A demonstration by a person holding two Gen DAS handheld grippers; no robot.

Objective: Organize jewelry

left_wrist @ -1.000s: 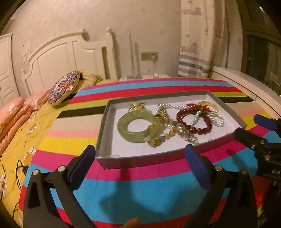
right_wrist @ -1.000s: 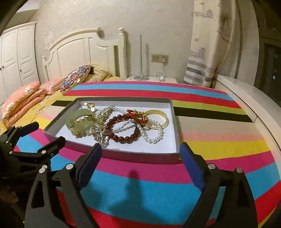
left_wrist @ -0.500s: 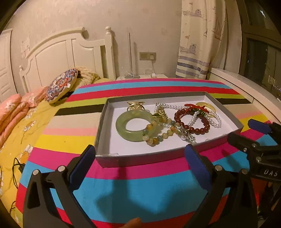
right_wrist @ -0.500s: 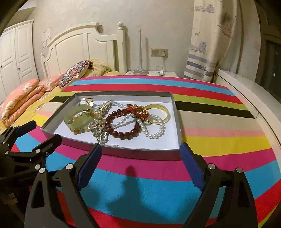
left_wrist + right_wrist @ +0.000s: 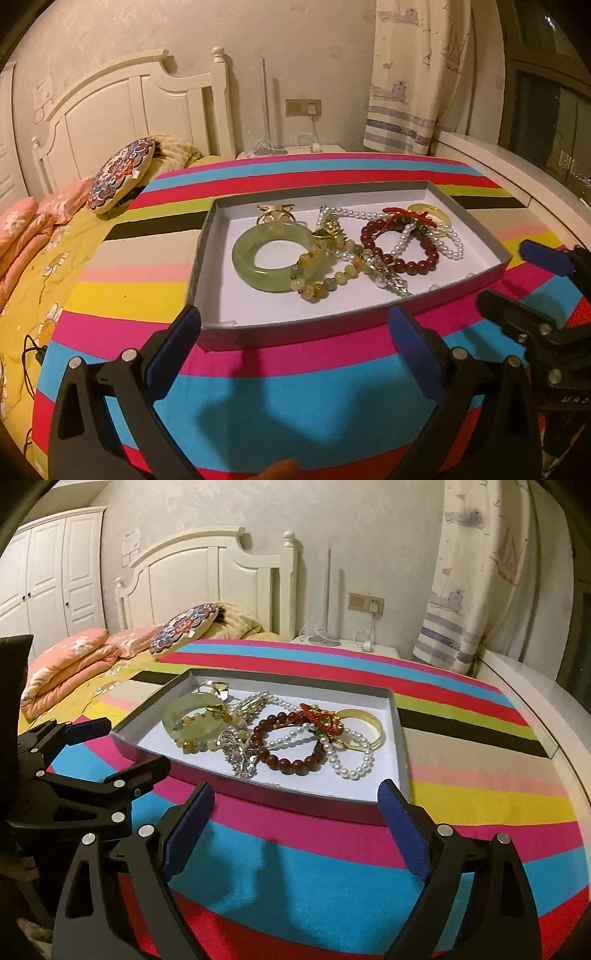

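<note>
A shallow grey box (image 5: 201,266) (image 5: 400,738) with a white floor lies on a striped cloth and holds tangled jewelry. Inside are a green jade bangle (image 5: 255,271) (image 5: 184,705), a dark red bead bracelet (image 5: 406,264) (image 5: 291,764), a white pearl string (image 5: 452,245) (image 5: 354,771), a gold bangle (image 5: 369,725), a yellow-green bead bracelet (image 5: 325,286) and a silver piece (image 5: 238,755). My left gripper (image 5: 293,334) is open and empty just short of the box's near wall. My right gripper (image 5: 295,810) is open and empty at the near right corner.
The striped cloth (image 5: 295,398) covers a round-edged surface. A bed with a white headboard (image 5: 207,579), pink quilts (image 5: 70,664) and a patterned round cushion (image 5: 122,177) lies to the left. A curtain (image 5: 410,81) and a white ledge (image 5: 535,694) stand at the right.
Both grippers have moved a little closer to the box, which now looks larger in both views. The jaws have stayed open. The jewelry has not moved.
</note>
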